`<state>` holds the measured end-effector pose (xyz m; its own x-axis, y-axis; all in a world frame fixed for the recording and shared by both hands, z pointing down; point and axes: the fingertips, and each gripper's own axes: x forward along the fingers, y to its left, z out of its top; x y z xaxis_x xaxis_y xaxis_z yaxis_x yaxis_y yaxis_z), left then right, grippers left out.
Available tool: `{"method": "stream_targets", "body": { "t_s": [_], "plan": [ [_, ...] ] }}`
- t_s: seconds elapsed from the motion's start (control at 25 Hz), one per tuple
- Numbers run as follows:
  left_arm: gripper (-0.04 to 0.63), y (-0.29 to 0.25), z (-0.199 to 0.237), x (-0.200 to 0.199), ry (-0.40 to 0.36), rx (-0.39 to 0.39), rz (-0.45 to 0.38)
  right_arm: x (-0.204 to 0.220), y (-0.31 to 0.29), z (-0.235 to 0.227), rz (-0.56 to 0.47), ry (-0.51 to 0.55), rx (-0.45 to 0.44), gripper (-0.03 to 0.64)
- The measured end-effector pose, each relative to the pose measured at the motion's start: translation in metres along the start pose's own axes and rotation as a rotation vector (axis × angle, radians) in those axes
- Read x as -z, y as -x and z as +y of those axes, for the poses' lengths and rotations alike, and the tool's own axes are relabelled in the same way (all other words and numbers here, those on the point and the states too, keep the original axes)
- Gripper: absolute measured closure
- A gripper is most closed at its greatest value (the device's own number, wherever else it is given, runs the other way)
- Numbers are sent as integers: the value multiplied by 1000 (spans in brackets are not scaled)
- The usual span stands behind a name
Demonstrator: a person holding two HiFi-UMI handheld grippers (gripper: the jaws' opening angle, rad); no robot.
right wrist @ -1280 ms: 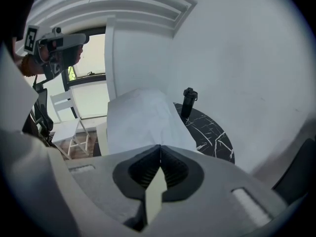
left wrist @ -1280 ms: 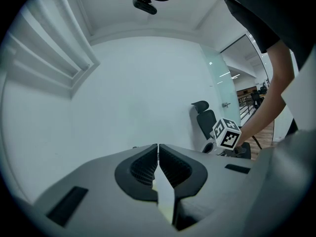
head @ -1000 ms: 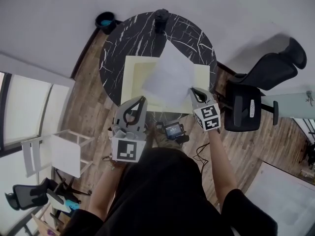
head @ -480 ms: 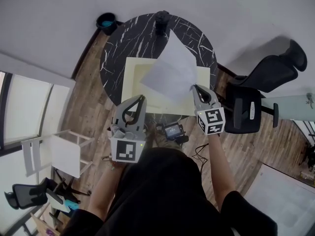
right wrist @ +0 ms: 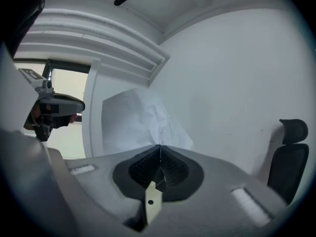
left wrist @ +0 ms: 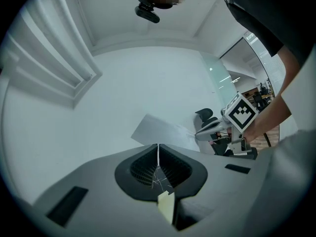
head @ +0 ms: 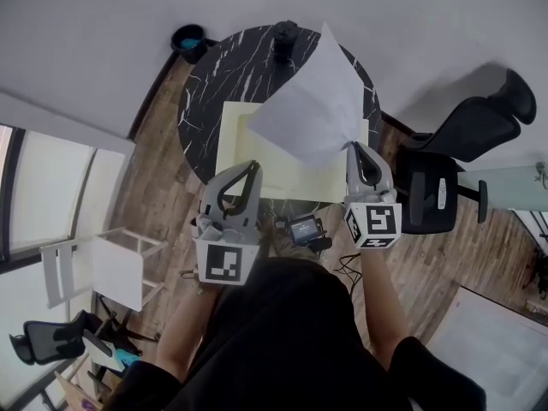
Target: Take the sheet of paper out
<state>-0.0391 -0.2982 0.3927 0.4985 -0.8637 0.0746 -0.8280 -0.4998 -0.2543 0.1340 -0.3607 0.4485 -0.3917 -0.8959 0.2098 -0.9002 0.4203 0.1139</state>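
Over the round black marble table (head: 214,80), my right gripper (head: 360,150) is clamped on the sheet of paper (head: 315,101), holding it raised off the yellow folder (head: 229,139). My left gripper (head: 247,174) sits near-left, its jaws together and empty. The sheet looks nearly out, so next I'd carry it clear.

We see a black top (head: 282,341) at 6 o'clock in the head view, with a short sleeve (head: 415,360) at 4 o'clock. The left gripper (head: 250,168), at 8 o'clock, and the right gripper (head: 354,147), at 3 o'clock, are grey. Each bears a white marker cube (head: 224,264) with black squares. Their inner pads (left wrist: 145,167) are black and ribbed.
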Motion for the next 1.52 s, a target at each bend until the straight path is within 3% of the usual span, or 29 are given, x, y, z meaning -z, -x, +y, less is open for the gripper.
{"method": "stream_targets", "body": {
  "t_s": [0.52,0.68,1.52],
  "plan": [
    [588,8,18,-58,5,-66,-132,-88,40,2,-242,-45,179,618],
    [588,10,20,-61,10,-64,-151,-113,50,15,-299,-25,178,618],
    [588,-7,1,-61,19,-43,-159,-129,58,8,-342,-39,186,618]
  ]
}}
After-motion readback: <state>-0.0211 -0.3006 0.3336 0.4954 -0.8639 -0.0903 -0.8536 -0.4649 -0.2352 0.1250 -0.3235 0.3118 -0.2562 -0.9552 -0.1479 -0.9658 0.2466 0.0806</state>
